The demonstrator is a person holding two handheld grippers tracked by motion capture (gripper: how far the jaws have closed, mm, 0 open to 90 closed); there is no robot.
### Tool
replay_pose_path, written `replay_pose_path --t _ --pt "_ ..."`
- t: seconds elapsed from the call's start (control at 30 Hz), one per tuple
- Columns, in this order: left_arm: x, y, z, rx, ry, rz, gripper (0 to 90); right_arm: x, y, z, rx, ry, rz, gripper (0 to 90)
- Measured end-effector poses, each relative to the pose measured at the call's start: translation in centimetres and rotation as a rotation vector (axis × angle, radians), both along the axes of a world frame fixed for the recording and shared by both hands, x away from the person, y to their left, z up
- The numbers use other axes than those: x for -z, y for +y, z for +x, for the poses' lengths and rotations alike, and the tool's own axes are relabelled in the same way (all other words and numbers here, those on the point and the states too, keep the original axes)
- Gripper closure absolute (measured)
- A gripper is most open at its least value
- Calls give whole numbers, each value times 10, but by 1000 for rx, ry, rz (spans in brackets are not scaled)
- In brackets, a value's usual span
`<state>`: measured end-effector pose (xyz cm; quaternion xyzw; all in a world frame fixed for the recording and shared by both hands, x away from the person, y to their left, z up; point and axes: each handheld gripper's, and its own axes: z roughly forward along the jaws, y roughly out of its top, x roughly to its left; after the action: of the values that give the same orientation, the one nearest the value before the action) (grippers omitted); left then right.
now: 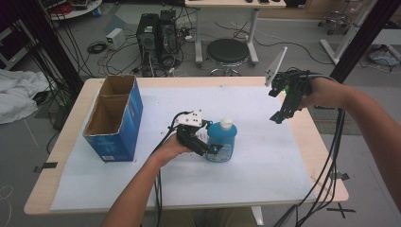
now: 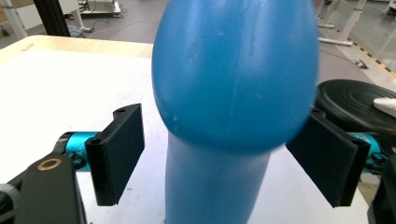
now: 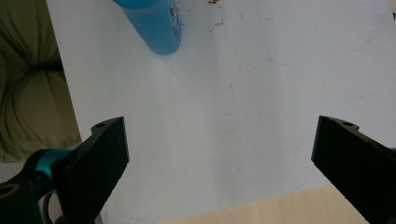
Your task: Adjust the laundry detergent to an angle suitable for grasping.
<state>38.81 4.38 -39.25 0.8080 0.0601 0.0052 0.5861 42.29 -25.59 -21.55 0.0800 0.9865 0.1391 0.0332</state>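
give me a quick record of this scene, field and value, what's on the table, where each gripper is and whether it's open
table: light wood top under a white sheet
blue bottle: upright near the sheet's middle, white cap on top
cardboard box: blue outside, open top, two compartments, at the table's left
left gripper: low at the bottle, jaws open on either side of it, not closed on it
right gripper: raised above the table's right far part, jaws wide open, nothing between them
floor beyond: black stool, computer towers, loose cables
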Motion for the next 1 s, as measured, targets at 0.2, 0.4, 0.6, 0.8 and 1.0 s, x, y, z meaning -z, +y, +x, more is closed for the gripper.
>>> replay_pose_path --t 0.2,0.4,0.6,0.8,1.0 --pt "-5 6 -4 -20 -12 13 198 -1 -1 -1 4 -1 1 30" --pt "-15 20 -11 -62 -9 21 198 -2 -3 -2 4 -6 -2 30" --pt "-25 43 -15 -130 61 36 197 -3 -6 -2 3 -13 8 30" --pt "-43 58 -14 -230 55 73 197 -3 -5 -4 2 -12 9 30" --pt "-67 66 -7 -257 11 178 198 -4 -7 -5 4 -16 11 30"
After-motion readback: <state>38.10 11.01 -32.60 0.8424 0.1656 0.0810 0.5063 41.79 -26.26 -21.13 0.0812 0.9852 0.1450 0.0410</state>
